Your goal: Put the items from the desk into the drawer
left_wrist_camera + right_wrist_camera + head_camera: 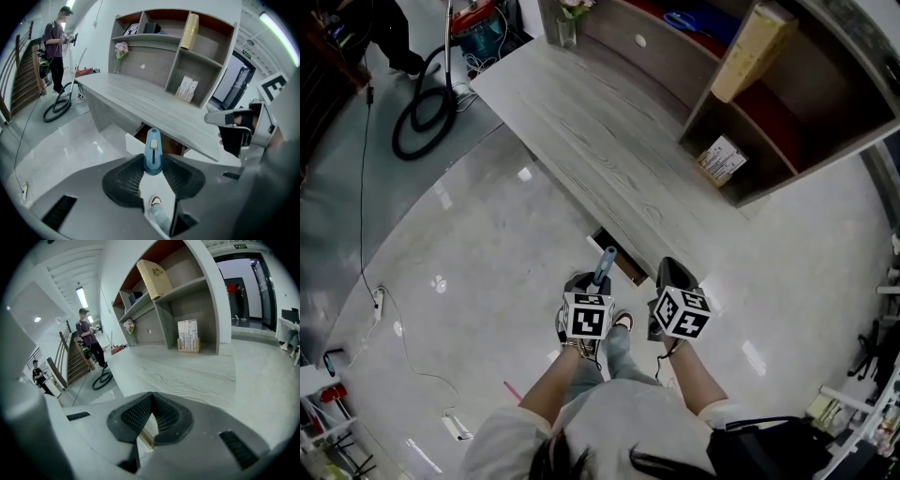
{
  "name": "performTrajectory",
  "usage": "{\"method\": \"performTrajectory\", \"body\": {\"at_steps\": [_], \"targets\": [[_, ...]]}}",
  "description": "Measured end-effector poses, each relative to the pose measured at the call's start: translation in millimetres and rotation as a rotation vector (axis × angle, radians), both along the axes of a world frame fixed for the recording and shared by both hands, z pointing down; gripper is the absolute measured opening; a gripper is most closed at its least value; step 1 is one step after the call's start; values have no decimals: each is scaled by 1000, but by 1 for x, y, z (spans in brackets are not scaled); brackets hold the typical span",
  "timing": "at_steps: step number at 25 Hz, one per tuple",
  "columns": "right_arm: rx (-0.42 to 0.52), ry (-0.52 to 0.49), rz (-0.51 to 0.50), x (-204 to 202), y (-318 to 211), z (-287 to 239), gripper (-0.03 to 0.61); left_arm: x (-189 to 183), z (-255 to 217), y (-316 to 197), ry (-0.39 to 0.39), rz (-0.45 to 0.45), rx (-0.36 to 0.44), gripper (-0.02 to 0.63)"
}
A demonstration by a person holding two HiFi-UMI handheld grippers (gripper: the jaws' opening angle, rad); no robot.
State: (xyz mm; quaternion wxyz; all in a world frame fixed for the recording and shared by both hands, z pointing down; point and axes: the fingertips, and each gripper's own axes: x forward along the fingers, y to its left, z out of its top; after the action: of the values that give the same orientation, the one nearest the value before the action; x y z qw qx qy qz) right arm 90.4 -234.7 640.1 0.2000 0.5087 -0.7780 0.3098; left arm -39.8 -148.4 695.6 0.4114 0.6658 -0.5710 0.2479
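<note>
My left gripper is shut on a blue utility knife that sticks up between its jaws. In the left gripper view the utility knife, with a pale slider on its face, stands upright in the left gripper. Just past it, a drawer under the long grey desk is pulled partly open; its brown inside shows. My right gripper hovers beside the left one at the desk's near edge. In its own view the right gripper is shut with nothing between the pads.
A shelf unit behind the desk holds a tilted yellow box and a small printed box. A flower vase stands at the desk's far end. A vacuum hose and a standing person are to the left.
</note>
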Motion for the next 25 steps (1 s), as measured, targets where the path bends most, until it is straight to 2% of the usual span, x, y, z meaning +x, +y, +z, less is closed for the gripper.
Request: {"method": "performTrajectory", "body": {"at_steps": [9, 14, 25], "targets": [[-19, -4, 24, 5, -6, 7, -2, 13, 25, 2, 16, 53, -68, 130], [-27, -15, 51, 14, -12, 10, -2, 18, 34, -8, -17, 91, -106, 130], [-54, -20, 86, 19, -11, 17, -2, 31, 43, -33, -16, 155, -120, 130]]}}
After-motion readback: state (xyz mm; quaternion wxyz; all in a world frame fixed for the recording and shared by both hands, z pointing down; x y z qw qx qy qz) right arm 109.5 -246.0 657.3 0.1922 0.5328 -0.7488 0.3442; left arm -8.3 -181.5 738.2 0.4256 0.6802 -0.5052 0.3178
